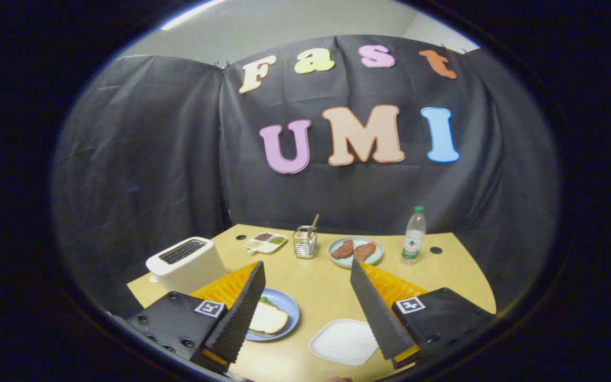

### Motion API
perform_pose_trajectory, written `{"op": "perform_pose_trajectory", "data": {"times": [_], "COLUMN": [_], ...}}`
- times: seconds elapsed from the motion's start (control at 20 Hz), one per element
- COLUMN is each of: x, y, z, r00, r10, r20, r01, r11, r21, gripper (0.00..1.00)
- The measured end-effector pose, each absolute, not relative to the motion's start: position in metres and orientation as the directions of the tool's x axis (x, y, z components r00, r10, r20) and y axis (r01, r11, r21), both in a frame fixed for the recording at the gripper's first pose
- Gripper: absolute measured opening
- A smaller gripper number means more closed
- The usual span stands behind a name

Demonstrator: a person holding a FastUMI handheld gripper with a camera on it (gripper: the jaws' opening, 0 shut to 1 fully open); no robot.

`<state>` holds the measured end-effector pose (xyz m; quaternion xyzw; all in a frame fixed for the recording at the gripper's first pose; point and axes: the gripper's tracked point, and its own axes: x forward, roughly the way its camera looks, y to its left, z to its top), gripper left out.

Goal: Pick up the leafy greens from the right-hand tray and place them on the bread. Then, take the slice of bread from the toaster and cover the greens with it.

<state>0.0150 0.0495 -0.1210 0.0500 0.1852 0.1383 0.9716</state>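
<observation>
My gripper hangs open above the yellow table, nothing between its fingers. A blue plate lies just beside the left finger, which partly covers it. On the plate rests a slice of bread, with a bit of leafy green peeking out at its far edge. A white tray lies bare between the fingers, close to the right finger. The white toaster stands beyond the left finger; its slots look dark and I see no bread sticking out.
At the back of the table stand a small divided dish of sauces, a metal holder with a stick, a pale green plate with two pieces of meat, and a water bottle. The table's edges drop off left and right.
</observation>
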Motion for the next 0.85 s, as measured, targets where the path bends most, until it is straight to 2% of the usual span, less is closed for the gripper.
{"op": "perform_pose_trajectory", "data": {"times": [0.4, 0.85], "x": [-0.006, -0.004], "y": [-0.024, -0.073], "z": [-0.079, -0.041], "r00": [0.969, 0.992], "r10": [0.117, 0.011], "r20": [-0.216, -0.128], "r01": [-0.121, -0.006], "r11": [0.993, 0.999], "r21": [-0.004, 0.035], "gripper": [1.00, 1.00]}}
